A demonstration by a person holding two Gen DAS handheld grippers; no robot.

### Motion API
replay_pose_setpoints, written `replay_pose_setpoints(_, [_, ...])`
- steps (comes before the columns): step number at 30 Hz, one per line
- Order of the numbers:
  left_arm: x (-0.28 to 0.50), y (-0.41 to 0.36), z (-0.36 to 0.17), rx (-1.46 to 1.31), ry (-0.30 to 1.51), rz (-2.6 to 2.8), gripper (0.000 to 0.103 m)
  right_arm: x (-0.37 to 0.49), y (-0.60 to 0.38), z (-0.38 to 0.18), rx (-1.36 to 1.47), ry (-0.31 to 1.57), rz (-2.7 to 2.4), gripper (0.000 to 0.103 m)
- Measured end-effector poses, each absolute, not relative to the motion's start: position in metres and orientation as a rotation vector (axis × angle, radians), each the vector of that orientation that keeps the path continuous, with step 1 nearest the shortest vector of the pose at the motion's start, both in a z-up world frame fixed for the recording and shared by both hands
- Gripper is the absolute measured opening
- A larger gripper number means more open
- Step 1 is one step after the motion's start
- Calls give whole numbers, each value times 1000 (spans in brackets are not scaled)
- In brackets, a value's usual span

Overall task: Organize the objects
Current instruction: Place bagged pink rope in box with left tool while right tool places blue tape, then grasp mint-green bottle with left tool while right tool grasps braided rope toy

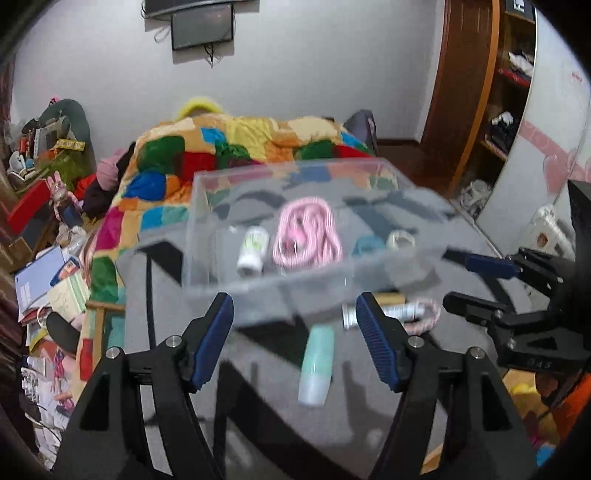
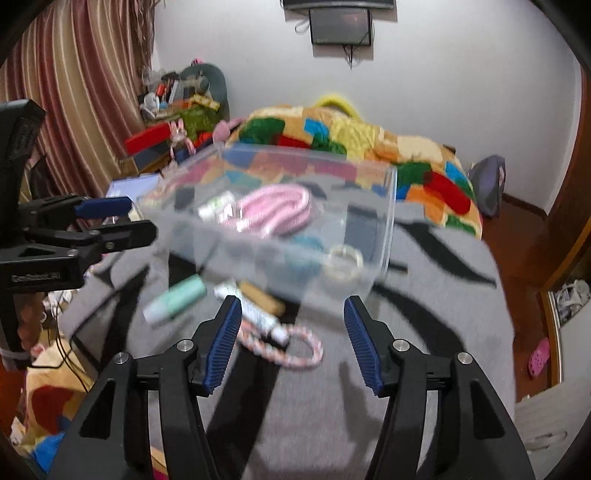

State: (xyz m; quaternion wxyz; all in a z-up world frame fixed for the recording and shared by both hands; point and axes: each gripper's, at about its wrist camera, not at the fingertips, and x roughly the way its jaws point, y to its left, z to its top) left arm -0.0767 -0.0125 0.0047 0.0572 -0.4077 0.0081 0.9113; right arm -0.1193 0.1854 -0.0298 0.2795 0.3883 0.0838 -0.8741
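Left wrist, bin beyond gripper

patchwork quilt (rumpled), wall screen, curtain

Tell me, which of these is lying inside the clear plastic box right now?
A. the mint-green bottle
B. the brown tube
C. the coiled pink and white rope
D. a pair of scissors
C: the coiled pink and white rope sits within the clear box, while the mint-green bottle lies outside on the grey blanket.
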Motion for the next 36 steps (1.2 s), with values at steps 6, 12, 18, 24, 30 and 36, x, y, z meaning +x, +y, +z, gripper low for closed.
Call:
replay_pose_setpoints(6, [-76,-12,-44,-1406,-34,2672,70,-133,189,-69,1204,187,-2308,54])
replay_pose_setpoints(12, [-82,-8,-66,-1452,-32,2682,70,-135,183,-81,1198,234,-2325,29])
replay_pose_setpoints(18, [-79,5,-68,-1392,24,2718,56,-124,190,-81,1183,202,-2332,10])
replay_pose_setpoints(24, [-69,4,-66,-1368,17,2720,25,-114,217,-77,1202,155,-2390,9])
replay_pose_setpoints(30, [-54,0,-61,-1349,-6,2732,25,-111,245,-61,1178,81,-2458,9])
replay_pose_setpoints(36, [-44,-9,-39,-1278,-64,2768,25,-108,249,-32,1084,31,-2485,9])
